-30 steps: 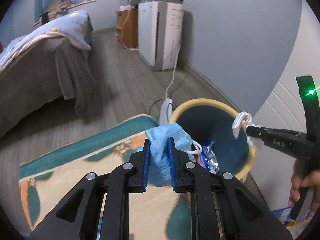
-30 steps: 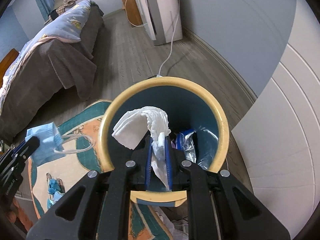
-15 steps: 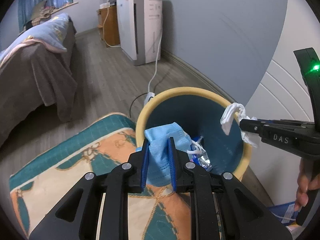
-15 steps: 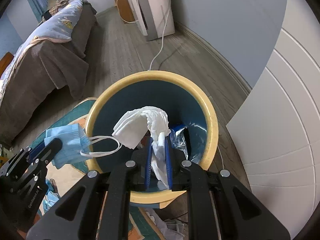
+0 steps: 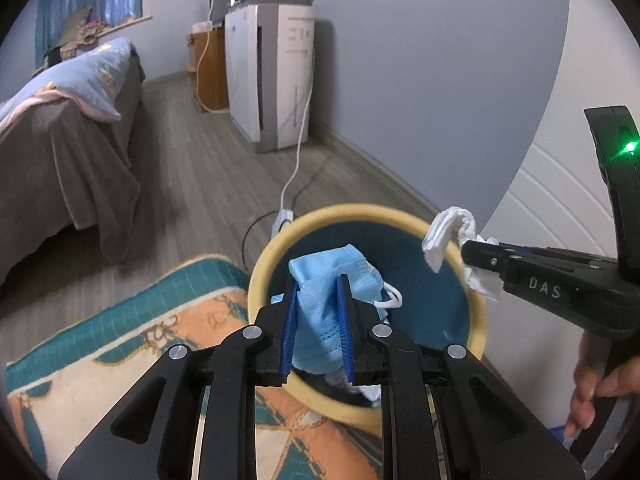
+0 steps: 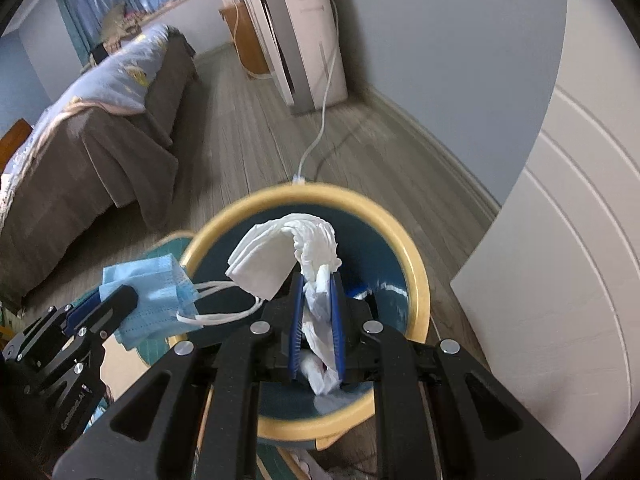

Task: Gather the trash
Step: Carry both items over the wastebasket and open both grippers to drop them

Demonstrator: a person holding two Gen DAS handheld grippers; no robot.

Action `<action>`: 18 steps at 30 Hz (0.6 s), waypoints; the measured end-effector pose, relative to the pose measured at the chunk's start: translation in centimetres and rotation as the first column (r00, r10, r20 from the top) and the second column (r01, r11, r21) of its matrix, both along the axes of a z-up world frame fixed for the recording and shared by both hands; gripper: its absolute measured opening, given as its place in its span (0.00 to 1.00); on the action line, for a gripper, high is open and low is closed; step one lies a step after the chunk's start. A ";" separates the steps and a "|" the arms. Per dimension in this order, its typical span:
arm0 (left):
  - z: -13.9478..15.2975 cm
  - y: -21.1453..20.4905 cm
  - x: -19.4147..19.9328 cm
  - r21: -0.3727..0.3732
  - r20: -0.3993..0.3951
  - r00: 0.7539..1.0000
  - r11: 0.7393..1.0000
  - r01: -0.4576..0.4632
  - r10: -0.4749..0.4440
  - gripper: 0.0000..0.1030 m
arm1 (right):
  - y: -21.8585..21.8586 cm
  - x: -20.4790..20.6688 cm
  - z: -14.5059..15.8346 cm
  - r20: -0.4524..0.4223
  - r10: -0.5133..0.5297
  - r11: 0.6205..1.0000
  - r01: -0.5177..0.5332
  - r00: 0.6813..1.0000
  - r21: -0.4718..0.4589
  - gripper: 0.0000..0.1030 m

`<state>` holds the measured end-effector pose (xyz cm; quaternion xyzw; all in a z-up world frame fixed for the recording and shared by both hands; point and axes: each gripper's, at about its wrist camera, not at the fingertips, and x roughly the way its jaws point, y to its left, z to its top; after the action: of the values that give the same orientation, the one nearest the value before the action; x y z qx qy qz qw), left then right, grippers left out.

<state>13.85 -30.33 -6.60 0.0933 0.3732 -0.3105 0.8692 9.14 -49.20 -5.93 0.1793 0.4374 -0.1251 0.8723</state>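
A round bin (image 5: 276, 252) with a yellow rim and dark blue inside stands on the floor; it also shows in the right wrist view (image 6: 416, 264). My left gripper (image 5: 318, 284) is shut on a light blue face mask (image 5: 324, 304) and holds it over the bin's near-left rim. My right gripper (image 6: 316, 280) is shut on a crumpled white tissue (image 6: 280, 252) and holds it above the bin's opening. In the left wrist view the right gripper (image 5: 466, 250) with the tissue (image 5: 448, 236) is at the bin's right rim. In the right wrist view the left gripper (image 6: 124, 296) and mask (image 6: 152, 300) are at the left rim.
A patterned teal and orange rug (image 5: 120, 344) lies left of the bin. A bed (image 5: 60, 144) stands at the left. A white appliance (image 5: 276, 80) with a cord (image 5: 298, 160) stands by the grey wall. A white panelled door (image 6: 560, 280) is at the right.
Both grippers have moved closer over the bin. The mask now hangs above the bin's opening rather than over the rug. Both stay shut on their items.
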 end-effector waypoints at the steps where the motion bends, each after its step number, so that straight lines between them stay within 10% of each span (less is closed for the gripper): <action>1: 0.2 0.1 0.0 -0.011 0.003 1.000 1.000 0.000 0.000 0.25 | 0.0 0.0 0.3 0.019 -0.005 1.000 0.005 1.000 -0.001 0.15; 5: 0.4 0.2 0.1 -0.024 0.004 1.000 1.000 -0.019 0.019 0.55 | -0.2 -0.1 0.4 0.031 -0.023 1.000 0.024 0.999 -0.017 0.33; 18: 1.6 4.0 -0.5 -0.015 0.013 0.993 0.993 -0.114 0.114 0.91 | 0.2 -0.5 1.3 -0.010 -0.072 0.996 0.072 0.997 0.055 0.94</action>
<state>13.36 -26.32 -5.03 0.0679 0.3699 -0.2622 0.8887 8.65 -49.04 -4.68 0.2185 0.4373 -0.1450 0.8602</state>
